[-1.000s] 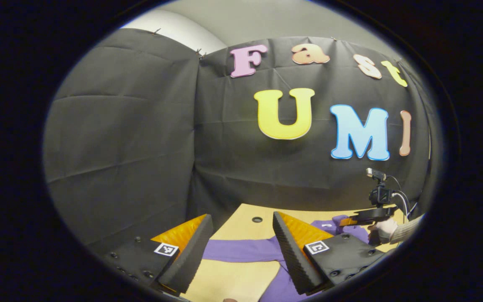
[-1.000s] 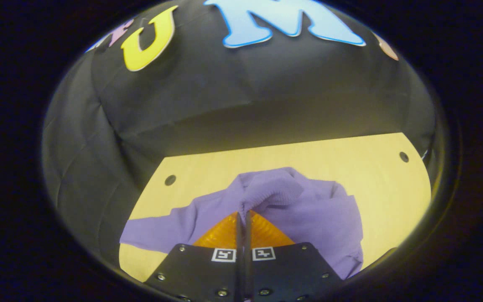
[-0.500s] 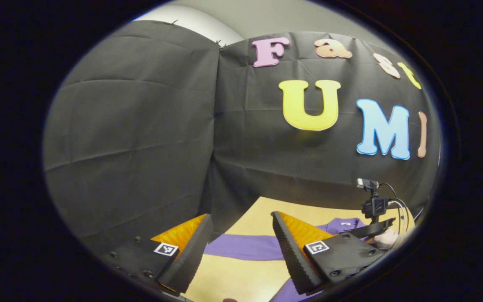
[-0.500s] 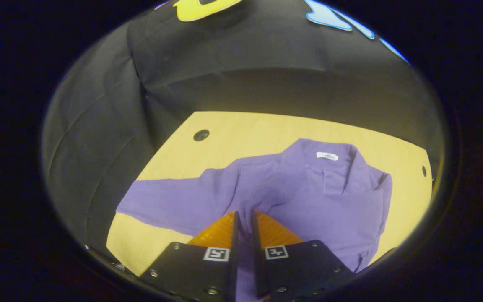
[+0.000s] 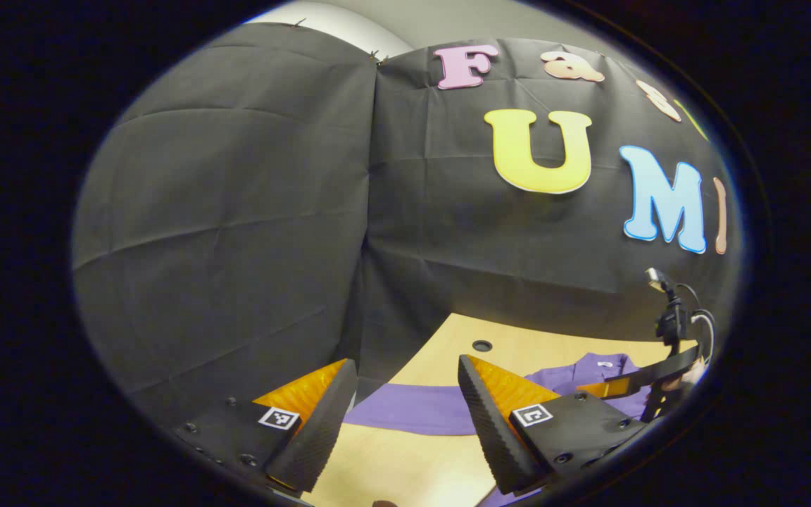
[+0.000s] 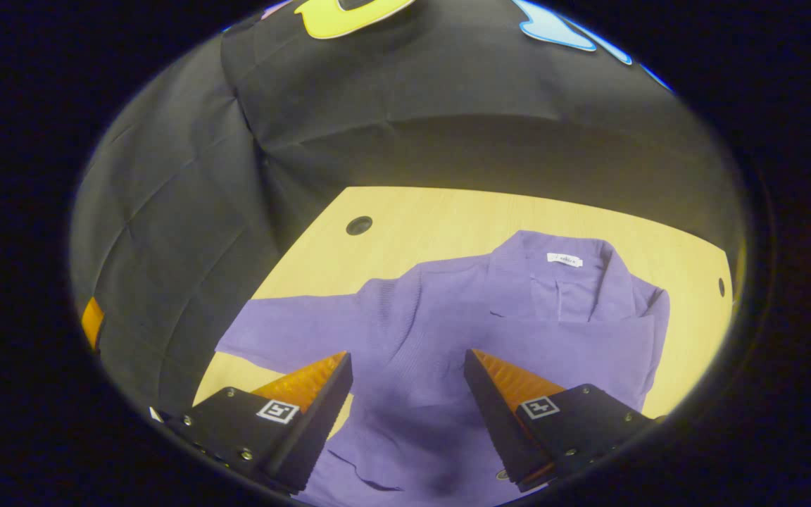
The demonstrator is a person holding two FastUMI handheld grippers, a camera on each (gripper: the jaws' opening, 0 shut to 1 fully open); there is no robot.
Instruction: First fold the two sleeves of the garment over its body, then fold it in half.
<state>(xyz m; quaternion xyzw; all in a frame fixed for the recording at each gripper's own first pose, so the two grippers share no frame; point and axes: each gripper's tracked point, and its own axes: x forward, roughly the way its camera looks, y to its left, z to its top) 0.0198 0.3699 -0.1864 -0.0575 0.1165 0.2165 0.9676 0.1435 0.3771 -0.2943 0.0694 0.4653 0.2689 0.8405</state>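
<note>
Garment (image 6: pixel 490 331): uniform purple throughout, with a fine ribbed knit texture visible on the body; collar (image 6: pixel 567 271) the same purple; a small white label (image 6: pixel 564 260) sits inside the neck. Outstretched sleeve (image 5: pixel 412 408): the same purple, appearing as a plain band across the table in the left gripper view. Table (image 6: pixel 448 218): pale yellow wood tone with faint grain, marked by small dark round holes (image 6: pixel 359 225) near its corners. Booth wall (image 6: pixel 412 127): black cloth, creased. Gripper bodies: black plates (image 6: pixel 581 419) with silver screw heads, each bearing a small black-and-white square marker (image 6: pixel 538 407).
</note>
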